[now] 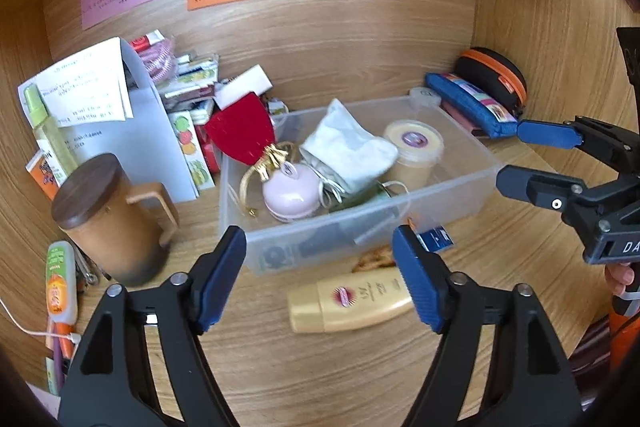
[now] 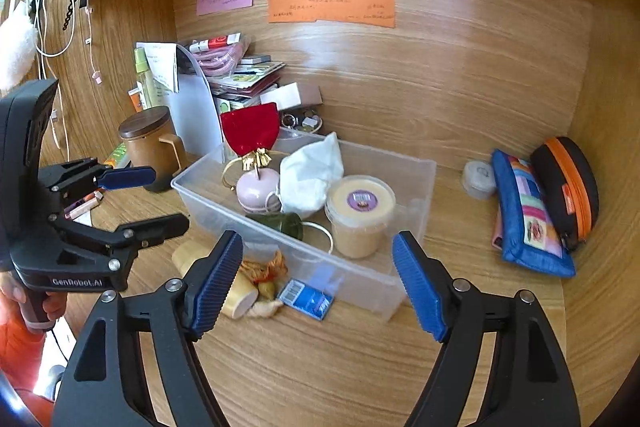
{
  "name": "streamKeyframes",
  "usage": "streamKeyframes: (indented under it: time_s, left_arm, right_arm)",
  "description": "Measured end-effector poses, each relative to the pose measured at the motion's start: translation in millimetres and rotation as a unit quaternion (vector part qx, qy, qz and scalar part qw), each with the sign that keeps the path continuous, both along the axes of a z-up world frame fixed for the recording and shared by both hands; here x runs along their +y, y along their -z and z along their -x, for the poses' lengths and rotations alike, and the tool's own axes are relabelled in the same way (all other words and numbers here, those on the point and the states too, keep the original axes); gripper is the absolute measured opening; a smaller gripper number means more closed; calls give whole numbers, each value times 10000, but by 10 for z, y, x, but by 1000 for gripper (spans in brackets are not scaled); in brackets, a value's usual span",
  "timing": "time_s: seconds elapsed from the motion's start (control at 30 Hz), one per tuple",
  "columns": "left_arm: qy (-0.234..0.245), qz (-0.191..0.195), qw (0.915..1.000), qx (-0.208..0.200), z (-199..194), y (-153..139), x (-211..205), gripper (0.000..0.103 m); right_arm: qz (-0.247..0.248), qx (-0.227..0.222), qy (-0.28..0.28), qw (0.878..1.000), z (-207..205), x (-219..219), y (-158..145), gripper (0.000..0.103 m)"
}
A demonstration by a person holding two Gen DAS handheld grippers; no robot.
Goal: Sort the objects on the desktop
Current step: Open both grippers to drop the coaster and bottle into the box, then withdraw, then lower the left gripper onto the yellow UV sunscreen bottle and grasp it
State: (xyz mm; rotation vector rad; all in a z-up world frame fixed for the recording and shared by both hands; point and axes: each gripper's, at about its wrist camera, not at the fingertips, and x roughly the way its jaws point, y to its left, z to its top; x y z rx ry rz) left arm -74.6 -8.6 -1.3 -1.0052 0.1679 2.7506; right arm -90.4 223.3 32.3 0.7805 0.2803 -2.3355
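both tools spread, holding nothing: left tool (image 1: 320, 275) above gold tube (image 1: 352, 301), right tool (image 2: 320, 281) near clear bin (image 2: 416, 187).

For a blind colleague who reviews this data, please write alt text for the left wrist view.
The open left claw hovers over a wooden desk, facing a clear plastic bin that holds a red velvet pouch, a pink round case, a white cloth and a lidded tub. A gold tube lies before the bin; the open right claw enters from the right.
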Motion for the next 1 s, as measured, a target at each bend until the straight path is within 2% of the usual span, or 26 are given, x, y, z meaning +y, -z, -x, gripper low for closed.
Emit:
streamKeyframes:
  time_s: [0.13,0.37,0.57,0.8,1.0]
  left_arm:
    - [-58,47,9998,-182,25,143,107,76]
    - [-610,233,9959,-633,192,527,257,76]
    - [-969,-72,9922,-775,290,668,224,78]
    - [-792,181,9944,-681,167,676,254,79]
    - [-610,362,9941,-816,25,694,63,79]
  right_arm:
    - [11,-108,42,9999,-27,85,91,75]
    - [-56,-289,52,9996,-53,155,290,76]
    - [-162,-472,20,9988,-9,170,468,76]
    - [-275,-546,9,9981,35,127,597,76]
    - [-287,-653,-46,9974,51,76,682,76]
